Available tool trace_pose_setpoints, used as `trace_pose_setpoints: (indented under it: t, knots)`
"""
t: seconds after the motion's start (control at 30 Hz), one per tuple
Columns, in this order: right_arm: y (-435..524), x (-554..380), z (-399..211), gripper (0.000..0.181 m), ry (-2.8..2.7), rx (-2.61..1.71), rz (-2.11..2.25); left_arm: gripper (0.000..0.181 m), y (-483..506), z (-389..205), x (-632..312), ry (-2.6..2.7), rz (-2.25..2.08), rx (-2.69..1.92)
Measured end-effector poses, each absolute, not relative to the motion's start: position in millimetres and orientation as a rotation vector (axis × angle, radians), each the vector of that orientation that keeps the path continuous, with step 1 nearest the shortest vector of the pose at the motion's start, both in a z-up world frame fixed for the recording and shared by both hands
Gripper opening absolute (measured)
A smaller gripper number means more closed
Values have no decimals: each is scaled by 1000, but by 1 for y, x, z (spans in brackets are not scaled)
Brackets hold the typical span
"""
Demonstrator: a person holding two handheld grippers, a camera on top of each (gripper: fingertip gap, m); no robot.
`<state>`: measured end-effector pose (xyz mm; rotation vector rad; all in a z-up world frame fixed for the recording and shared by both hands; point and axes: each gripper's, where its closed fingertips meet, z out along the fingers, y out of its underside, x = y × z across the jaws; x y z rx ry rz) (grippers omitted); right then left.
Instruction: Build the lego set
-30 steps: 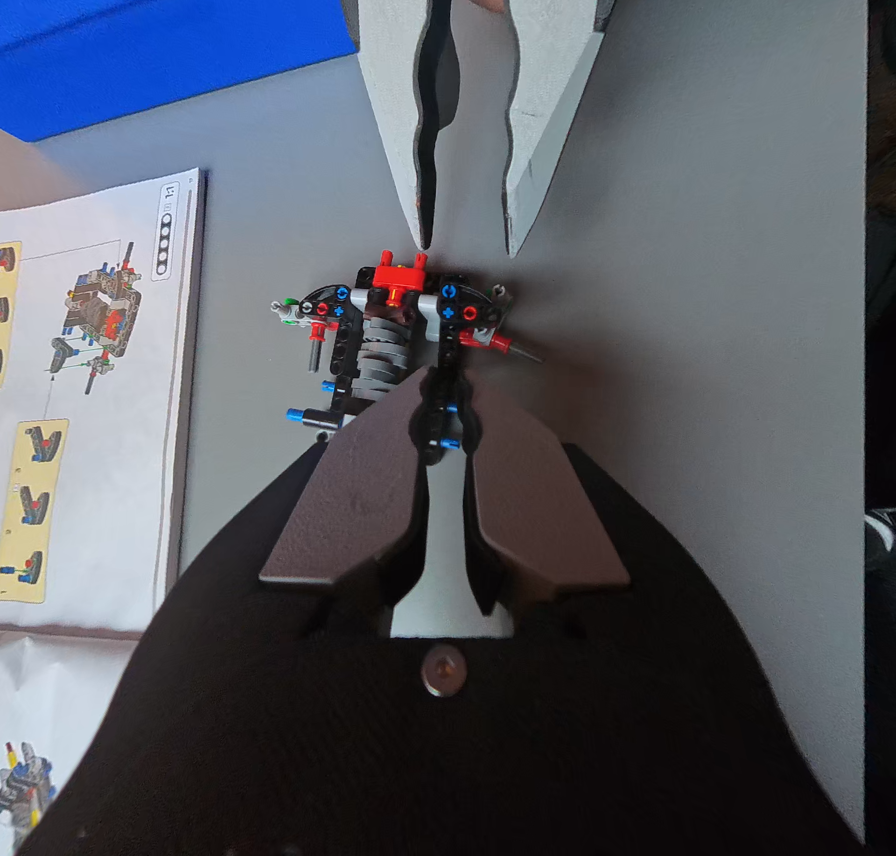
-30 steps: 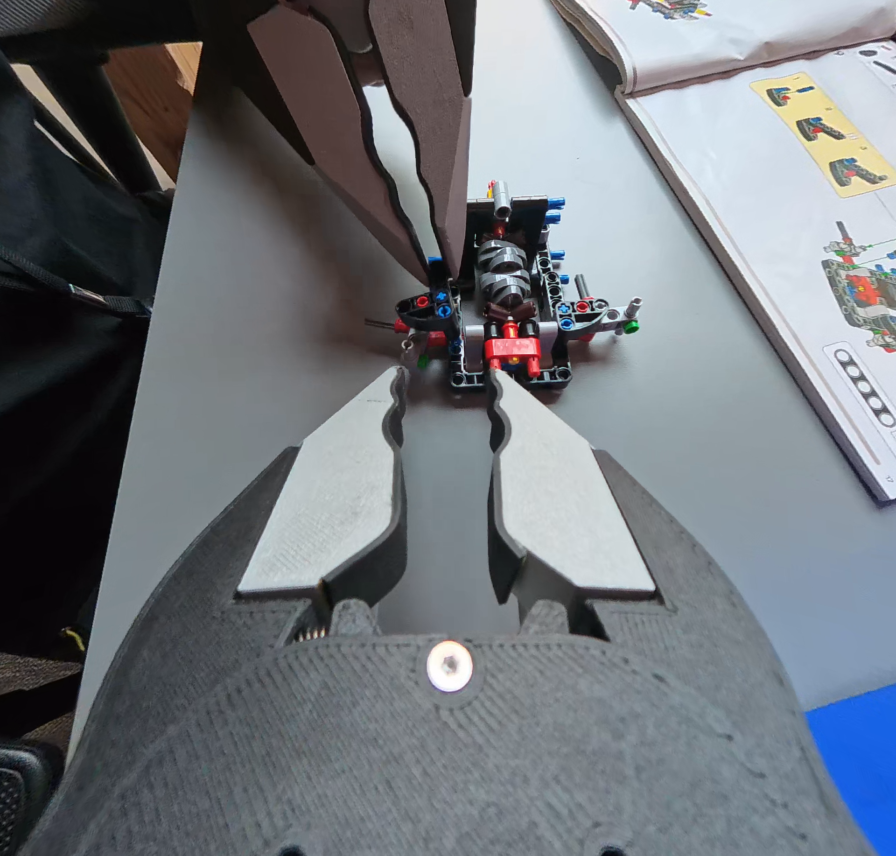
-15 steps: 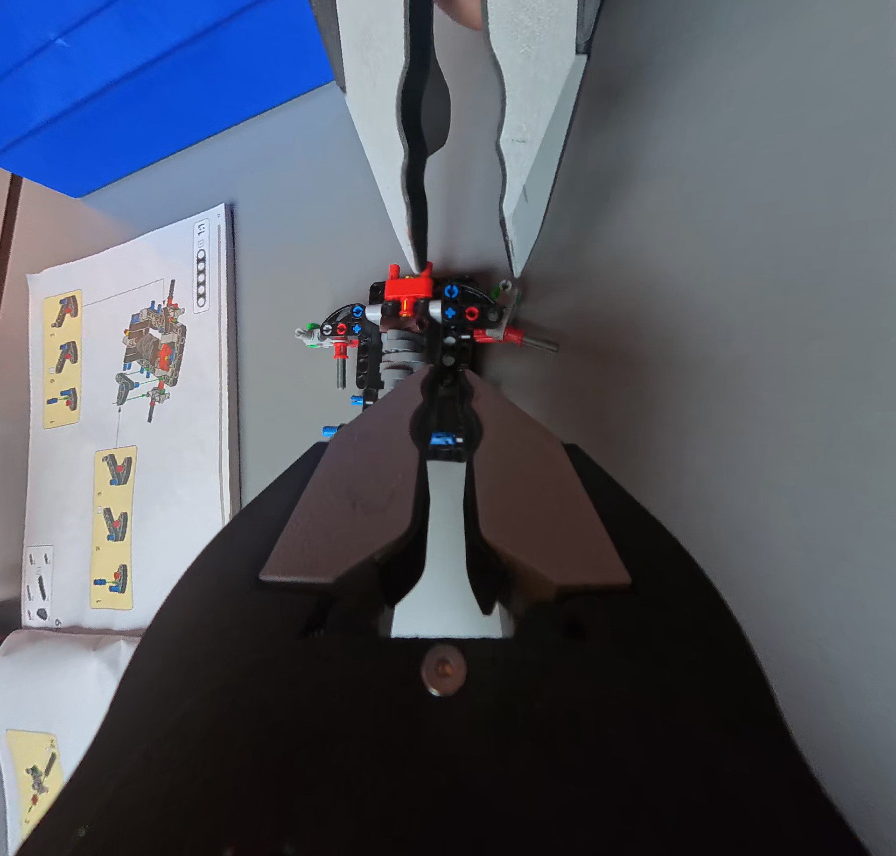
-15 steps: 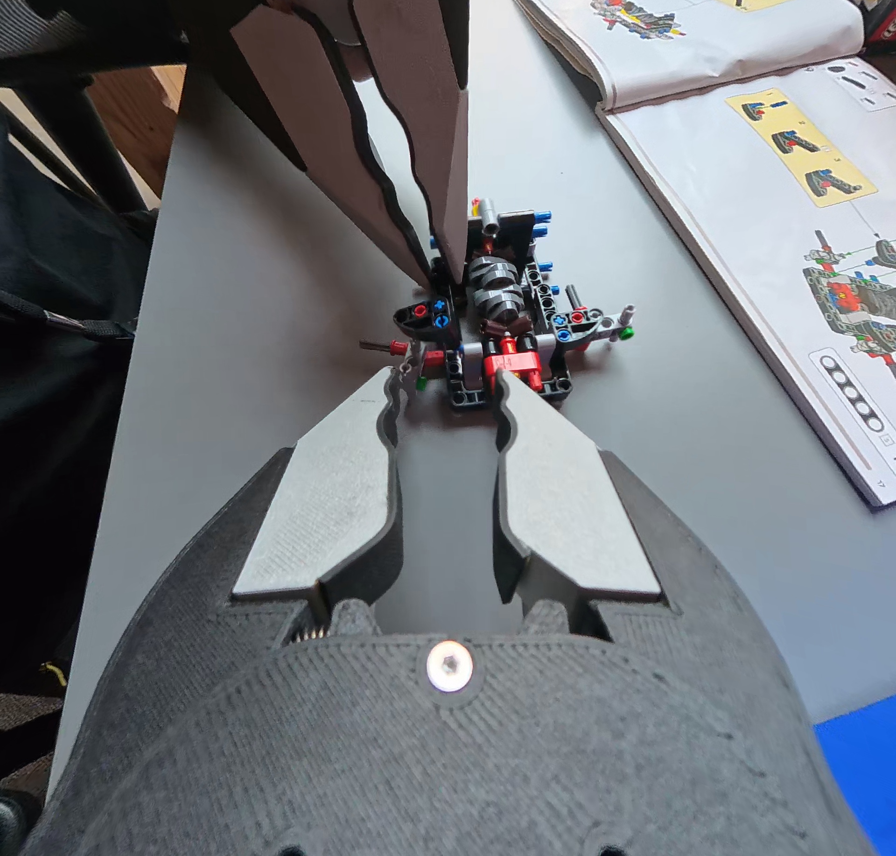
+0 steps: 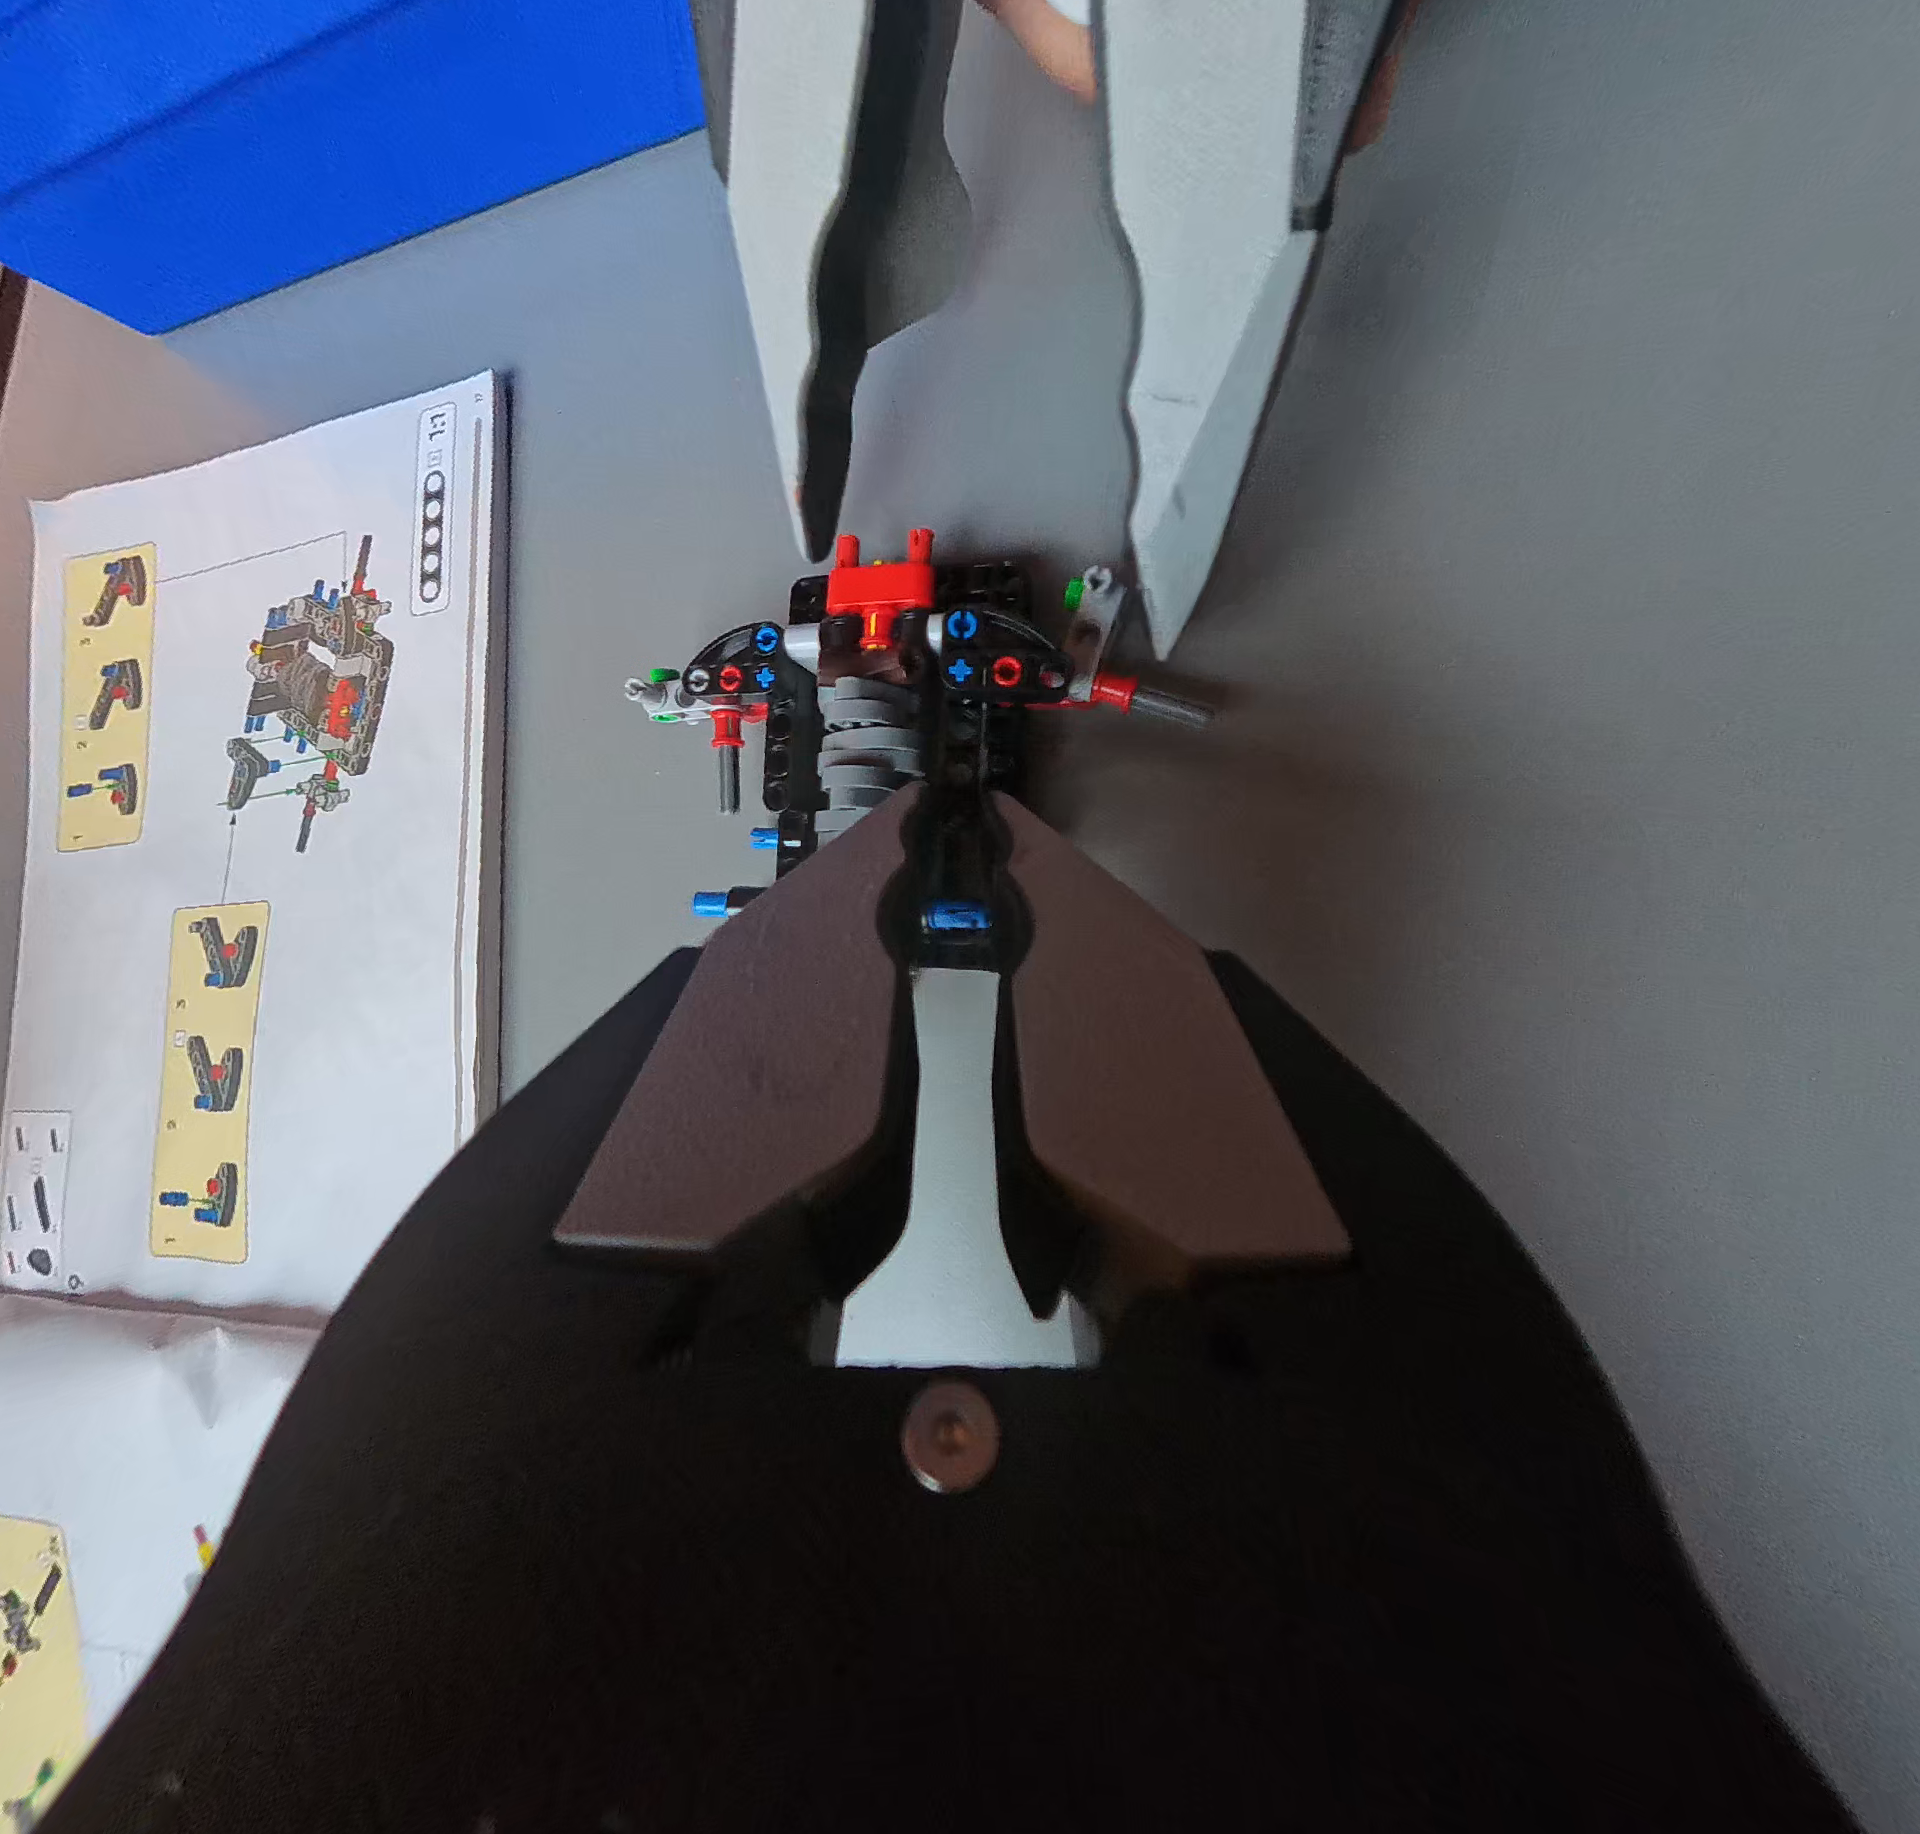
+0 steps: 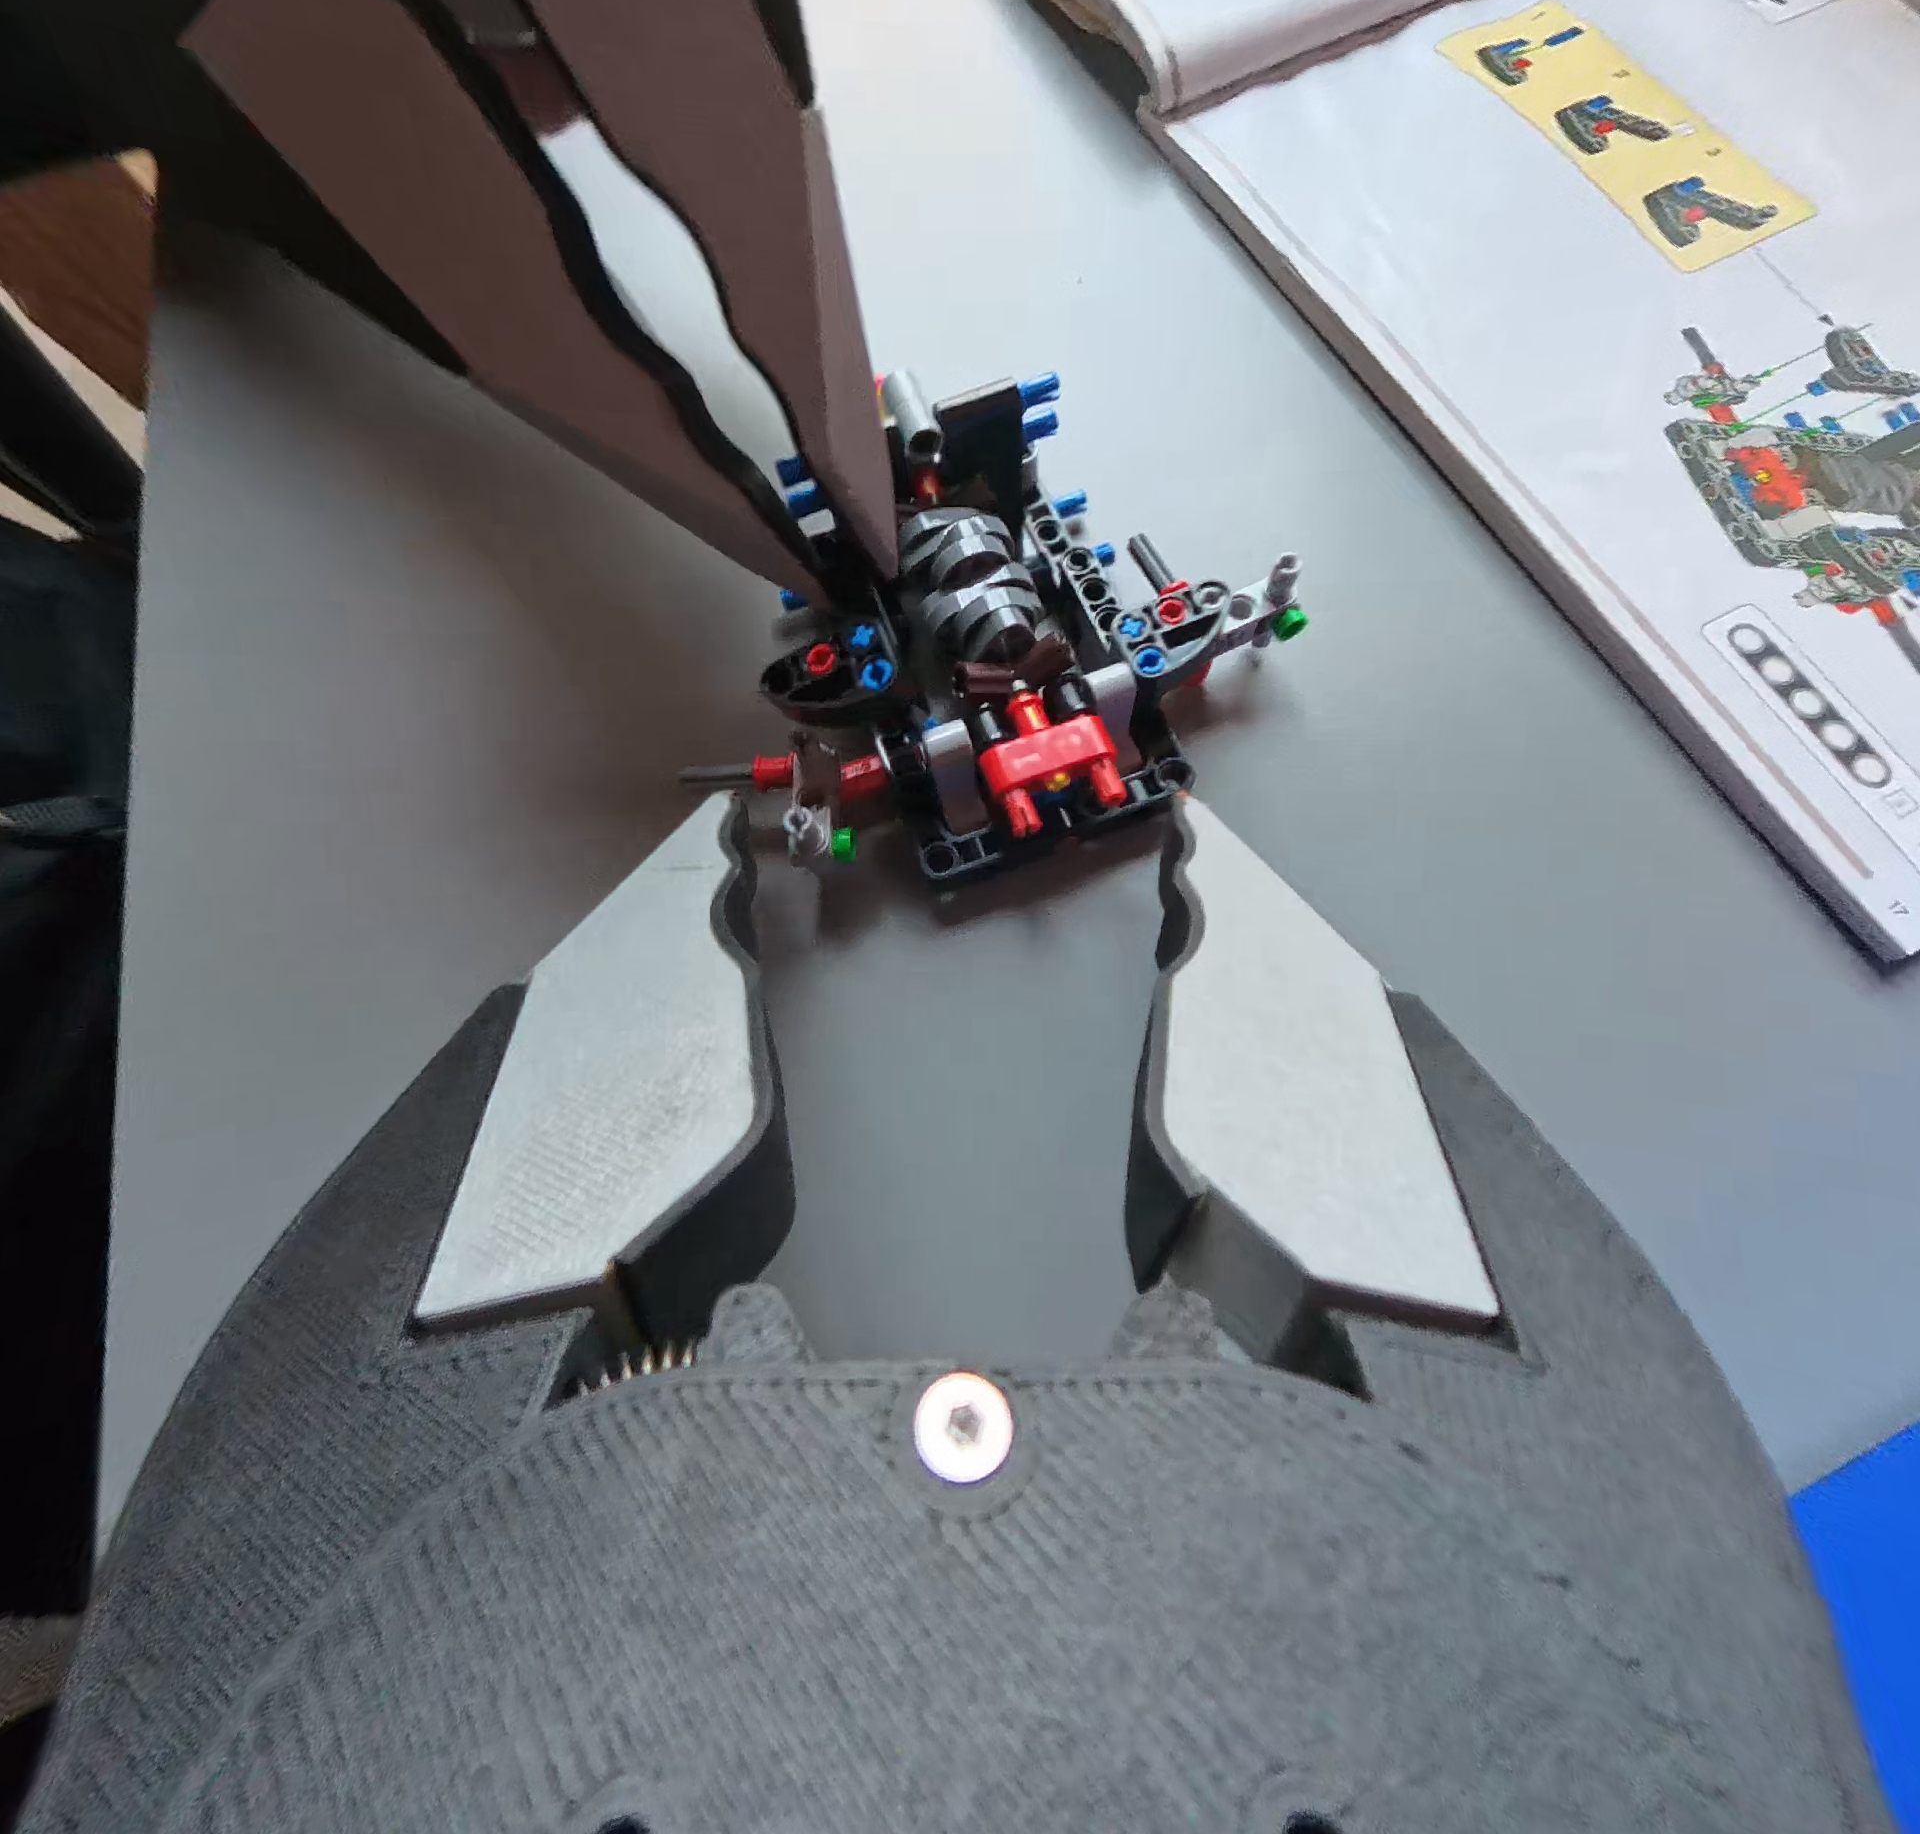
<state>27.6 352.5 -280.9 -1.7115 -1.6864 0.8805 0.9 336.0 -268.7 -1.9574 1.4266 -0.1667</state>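
A small lego assembly (image 5: pixel 883 683) of black beams, grey gears, blue and red pins and a red block (image 5: pixel 881 584) sits on the grey table (image 5: pixel 1558 849). My left gripper (image 5: pixel 951 818), with brown fingers, is shut on a black beam on the assembly's side. My right gripper (image 6: pixel 956 808), with grey fingers, is open wide. Its tips stand at either side of the assembly's (image 6: pixel 987 641) red-block end (image 6: pixel 1044 750), and whether they touch it I cannot tell. The left gripper also shows in the right wrist view (image 6: pixel 862 579), and the right gripper in the left wrist view (image 5: pixel 987 589).
An open instruction booklet (image 5: pixel 260 797) lies beside the assembly and also shows in the right wrist view (image 6: pixel 1558 330). A blue surface (image 5: pixel 312 70) lies beyond it. The table edge (image 6: pixel 135 849) runs along the left in the right wrist view, with dark things past it. The gap from one gripper's tips to the other's is roughly 4 cm.
My right gripper has opened from a narrow gap to a wide spread around the assembly's red-block end. My left gripper keeps its hold on the black beam.
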Motion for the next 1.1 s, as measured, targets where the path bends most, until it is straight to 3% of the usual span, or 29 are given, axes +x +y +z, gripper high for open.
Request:
trace_pose_setpoints:
  t: [0.37,0.43,0.77,0.9,1.0,1.1]
  knots:
    - [347,30,-286,63,-1753,-1681,840,4,338,-272,-4,1413,-176,-1981]
    - [350,30,-287,53,-1741,-1694,825,4,338,-273,-5,1410,-184,-1986]
    - [351,34,-275,63,-1725,-1630,838,4,332,-271,4,1389,-217,-2009]
    - [348,36,-256,44,-1700,-1527,888,4,331,-276,8,1348,-244,-2059]
    - [359,44,-267,50,-1719,-1586,839,4,331,-272,8,1328,-255,-2071]
    - [353,45,-275,68,-1761,-1643,954,4,331,-274,8,1317,-280,-2084]
